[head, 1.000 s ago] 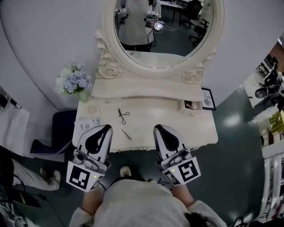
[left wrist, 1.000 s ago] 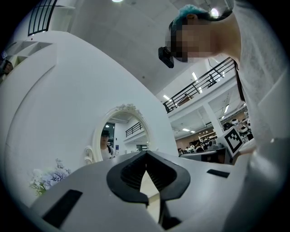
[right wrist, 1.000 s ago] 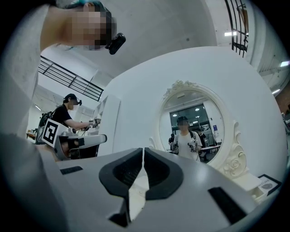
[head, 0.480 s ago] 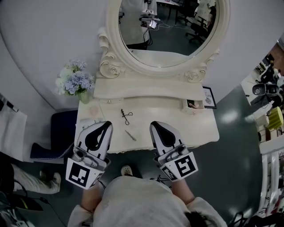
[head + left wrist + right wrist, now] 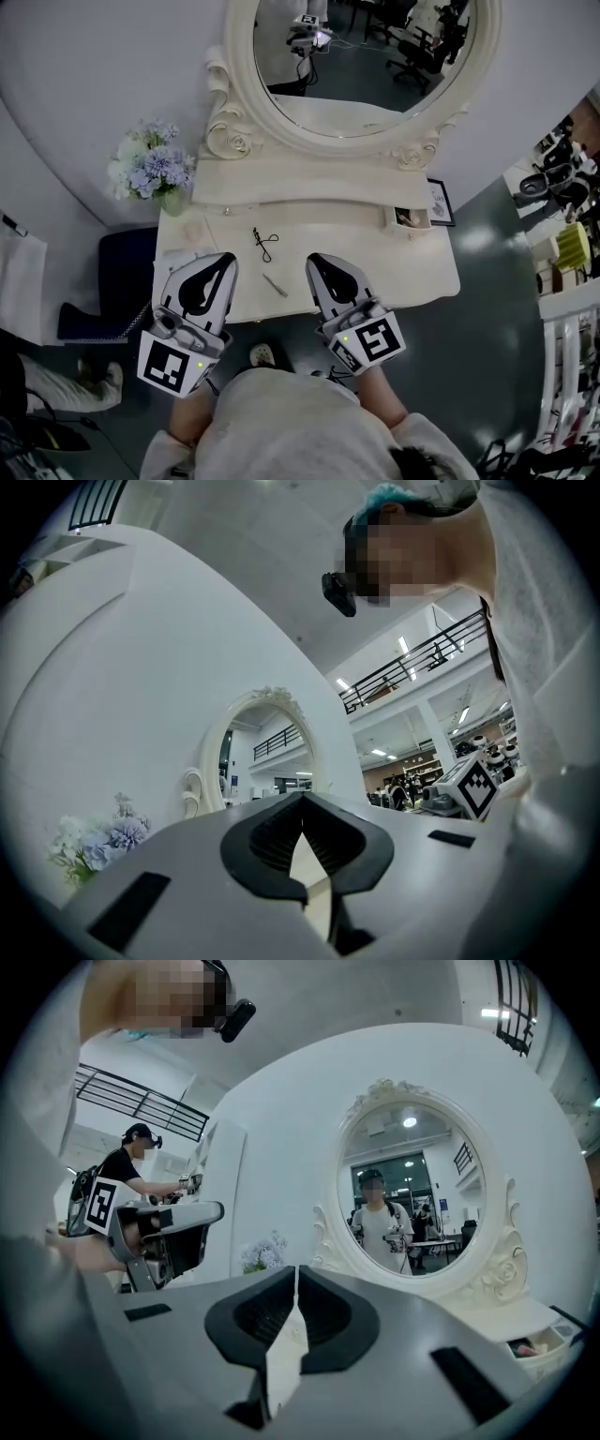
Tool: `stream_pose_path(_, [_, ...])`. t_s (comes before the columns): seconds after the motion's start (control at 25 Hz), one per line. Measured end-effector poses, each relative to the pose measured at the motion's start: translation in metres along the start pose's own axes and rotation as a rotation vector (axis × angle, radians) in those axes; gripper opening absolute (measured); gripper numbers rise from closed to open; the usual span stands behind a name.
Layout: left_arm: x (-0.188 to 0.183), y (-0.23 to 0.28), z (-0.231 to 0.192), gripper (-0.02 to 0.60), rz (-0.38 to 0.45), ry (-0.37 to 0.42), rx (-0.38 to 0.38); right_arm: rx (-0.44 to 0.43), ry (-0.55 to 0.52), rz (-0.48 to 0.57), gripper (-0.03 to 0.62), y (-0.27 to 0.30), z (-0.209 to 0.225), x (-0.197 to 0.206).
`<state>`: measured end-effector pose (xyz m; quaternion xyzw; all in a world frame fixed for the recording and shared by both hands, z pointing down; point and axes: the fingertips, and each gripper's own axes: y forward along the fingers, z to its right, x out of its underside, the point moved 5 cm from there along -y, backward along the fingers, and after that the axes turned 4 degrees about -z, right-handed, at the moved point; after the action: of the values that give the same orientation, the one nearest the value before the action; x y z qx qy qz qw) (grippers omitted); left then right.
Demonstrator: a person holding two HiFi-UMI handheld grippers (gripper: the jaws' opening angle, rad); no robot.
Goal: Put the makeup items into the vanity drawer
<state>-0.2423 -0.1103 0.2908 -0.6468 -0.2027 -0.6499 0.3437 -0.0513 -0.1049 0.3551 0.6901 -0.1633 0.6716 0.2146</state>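
The head view looked steeply down on the bench (image 5: pixel 347 242). Both gripper views sat low behind their own jaws, facing the mirror (image 5: pixel 412 1194), which all three views shared.

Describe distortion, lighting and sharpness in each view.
Head view: fisheye bows the wall and vanity; light dim and grey, a pale sheen on the floor. Left gripper view: dark round vignette, left gripper near and soft, ceiling lamps blown out. Right gripper view: same vignette, mirror sharp, right gripper soft.
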Motion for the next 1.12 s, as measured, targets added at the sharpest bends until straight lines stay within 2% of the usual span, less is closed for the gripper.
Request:
stream_pose_path(0.2, [0.022,-0.001,-0.005,0.014,-0.066,0.006,0.035,0.004,0.025,-0.065,0.026,0.013,0.004,0.02])
stream_pose_path(0.32, [0.024,0.004,-0.011,0.014,-0.045,-0.017,0.018,0.003,0.033,-0.106,0.026,0.022,0.006,0.032])
stream_pose_path(0.48, [0.043,0.003,-0.014,0.014,-0.119,-0.013,0.043,-0.006,0.047,-0.159,0.026,0.033,0.008,0.049])
stream_pose_path(0.88, [0.064,0.005,-0.025,0.014,-0.154,-0.049,0.031,-0.025,0.09,-0.289,0.026,0.053,0.006,0.088])
stream_pose_path(1.12, [0.068,0.003,-0.027,0.014,-0.152,-0.063,0.025,-0.034,0.143,-0.403,0.026,0.057,0.003,0.119])
